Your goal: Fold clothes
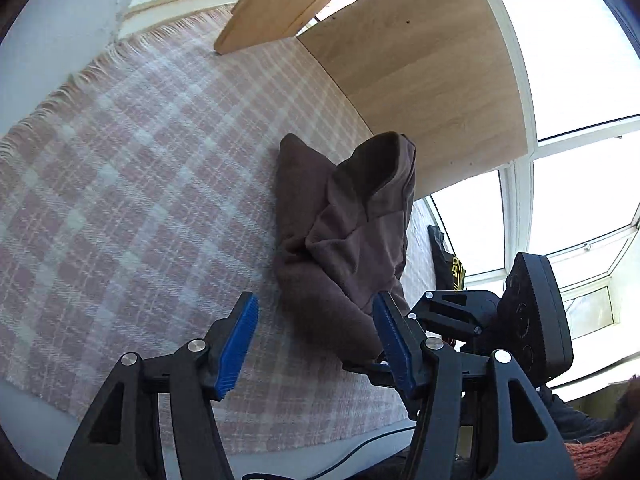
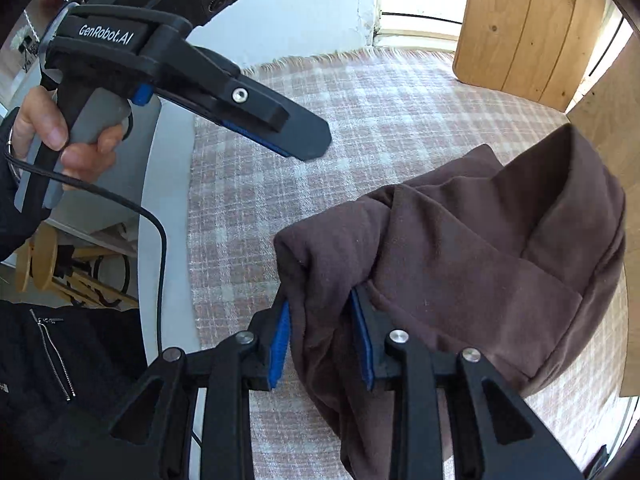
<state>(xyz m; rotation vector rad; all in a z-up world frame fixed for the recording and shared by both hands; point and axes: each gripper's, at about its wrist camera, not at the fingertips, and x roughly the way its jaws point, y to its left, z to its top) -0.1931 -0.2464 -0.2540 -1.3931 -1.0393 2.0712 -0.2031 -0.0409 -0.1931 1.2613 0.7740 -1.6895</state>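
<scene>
A brown garment [image 1: 344,232] lies bunched on a pink checked blanket [image 1: 140,184], its upper part lifted. My left gripper [image 1: 316,320] is open and empty, just short of the garment's near edge. My right gripper [image 2: 320,340] is shut on a thick fold of the brown garment [image 2: 460,264] and holds it raised. In the left wrist view the right gripper's body shows beside the garment [image 1: 460,312]. In the right wrist view the left gripper [image 2: 308,144] hovers over the blanket [image 2: 360,120], left of the garment.
Light wooden panels [image 1: 420,80] stand at the blanket's far side, also in the right wrist view [image 2: 520,32]. A dark item with yellow print [image 1: 448,260] lies past the garment. Bright windows [image 1: 580,60] lie behind. A white table edge [image 2: 168,184] and a cable [image 2: 160,248] lie left.
</scene>
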